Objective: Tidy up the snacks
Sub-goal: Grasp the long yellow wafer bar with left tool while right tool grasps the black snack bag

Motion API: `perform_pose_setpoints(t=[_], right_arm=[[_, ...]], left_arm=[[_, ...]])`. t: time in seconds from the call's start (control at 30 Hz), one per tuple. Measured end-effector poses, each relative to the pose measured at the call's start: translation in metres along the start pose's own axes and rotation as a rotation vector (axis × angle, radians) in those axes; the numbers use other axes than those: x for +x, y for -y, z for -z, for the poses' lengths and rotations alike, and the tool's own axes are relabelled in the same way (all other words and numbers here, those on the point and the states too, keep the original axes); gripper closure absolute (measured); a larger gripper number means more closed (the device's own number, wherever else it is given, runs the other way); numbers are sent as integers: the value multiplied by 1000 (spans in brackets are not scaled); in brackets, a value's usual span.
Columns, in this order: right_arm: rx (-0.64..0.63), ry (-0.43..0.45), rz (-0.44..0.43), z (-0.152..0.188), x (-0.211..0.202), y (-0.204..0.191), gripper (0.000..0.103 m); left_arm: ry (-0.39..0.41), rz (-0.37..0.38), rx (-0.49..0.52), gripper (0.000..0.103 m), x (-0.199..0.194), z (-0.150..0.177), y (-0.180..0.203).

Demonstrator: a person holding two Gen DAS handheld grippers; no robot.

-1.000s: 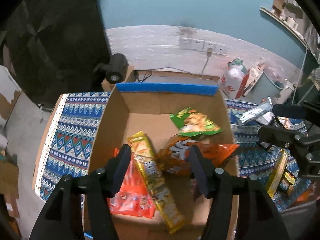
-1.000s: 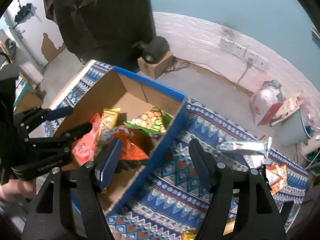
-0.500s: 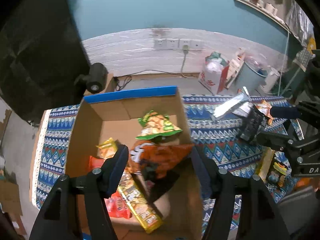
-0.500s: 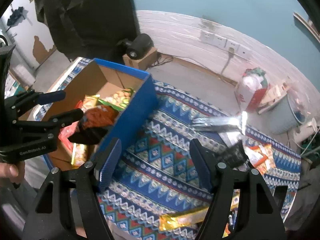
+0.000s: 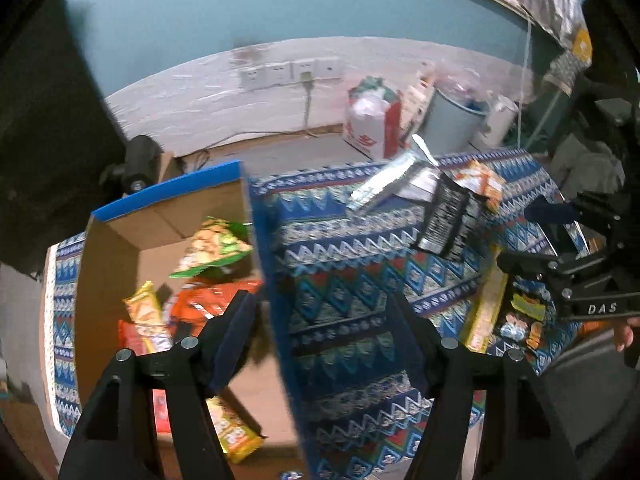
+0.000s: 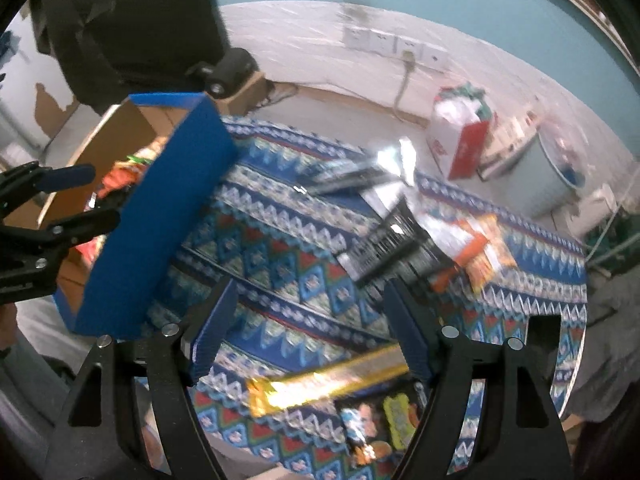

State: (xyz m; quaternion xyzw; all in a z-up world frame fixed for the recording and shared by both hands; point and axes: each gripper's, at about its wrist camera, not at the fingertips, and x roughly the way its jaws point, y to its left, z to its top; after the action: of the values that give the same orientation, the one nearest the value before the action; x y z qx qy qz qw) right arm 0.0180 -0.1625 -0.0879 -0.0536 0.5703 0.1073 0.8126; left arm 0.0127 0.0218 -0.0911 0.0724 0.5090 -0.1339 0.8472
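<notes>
A cardboard box with blue outer walls holds a green bag, an orange bag, a yellow bar and a red pack. My left gripper hangs over the box's right wall, its jaws opening with nothing between them. On the patterned cloth lie a silver pack, a black pack, an orange-white pack, a gold bar and a dark colourful pack. My right gripper hovers above the gold bar, empty, its jaws opening.
Beyond the table's far edge a red-and-white bag and a grey bin stand on the floor. A black cylindrical device sits behind the box. A hand shows at the right edge.
Both grippers have swept right, from over the box toward the loose packs on the cloth. The orange bag seen at the left fingertips now lies in the box. Both jaws stand wider.
</notes>
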Motion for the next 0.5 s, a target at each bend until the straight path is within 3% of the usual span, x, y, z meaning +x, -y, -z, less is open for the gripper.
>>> perform_pose_setpoints(t=[0.5], right_arm=[[110, -93, 57, 66, 11, 66, 23]], left_arm=[[-118, 65, 137, 33, 36, 12, 76]])
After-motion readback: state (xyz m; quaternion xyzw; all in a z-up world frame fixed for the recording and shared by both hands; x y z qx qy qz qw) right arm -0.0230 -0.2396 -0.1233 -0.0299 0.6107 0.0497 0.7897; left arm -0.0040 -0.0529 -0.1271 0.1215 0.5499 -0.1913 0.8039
